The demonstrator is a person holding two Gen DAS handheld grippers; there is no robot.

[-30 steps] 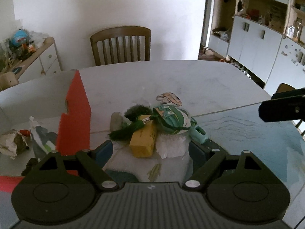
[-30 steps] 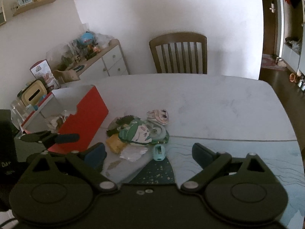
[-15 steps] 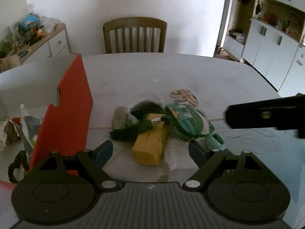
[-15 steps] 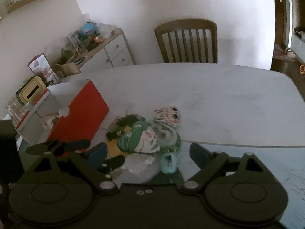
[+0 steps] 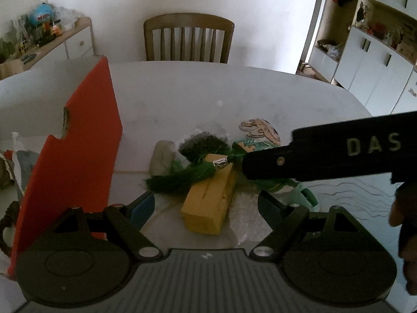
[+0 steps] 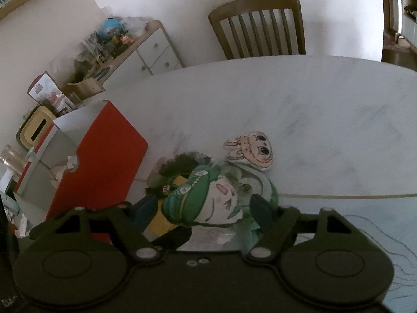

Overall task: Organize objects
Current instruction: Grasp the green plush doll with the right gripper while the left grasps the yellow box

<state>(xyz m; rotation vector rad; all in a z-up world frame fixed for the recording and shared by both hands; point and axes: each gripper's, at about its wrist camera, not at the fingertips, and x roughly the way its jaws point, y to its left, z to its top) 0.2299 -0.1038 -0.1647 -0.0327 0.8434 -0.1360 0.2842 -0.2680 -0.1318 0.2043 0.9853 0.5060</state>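
Pile on white table point(image 5: 182, 99) beside red box point(image 5: 86, 140): right gripper point(image 6: 200, 211) closing, jaws either side of green-haired plush head point(image 6: 203, 200), pads not yet pressing; left gripper point(image 5: 206, 206) spread wide over yellow box point(image 5: 211, 200), empty.

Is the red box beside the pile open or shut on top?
Open. The red box has no lid across its top: the right wrist view looks down past its notched rim onto crumpled items inside.

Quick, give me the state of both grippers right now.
Left gripper: open, holding nothing, hovering over the yellow box.
Right gripper: fingers closing around the green-hatted plush doll, not yet clearly pressing on it.
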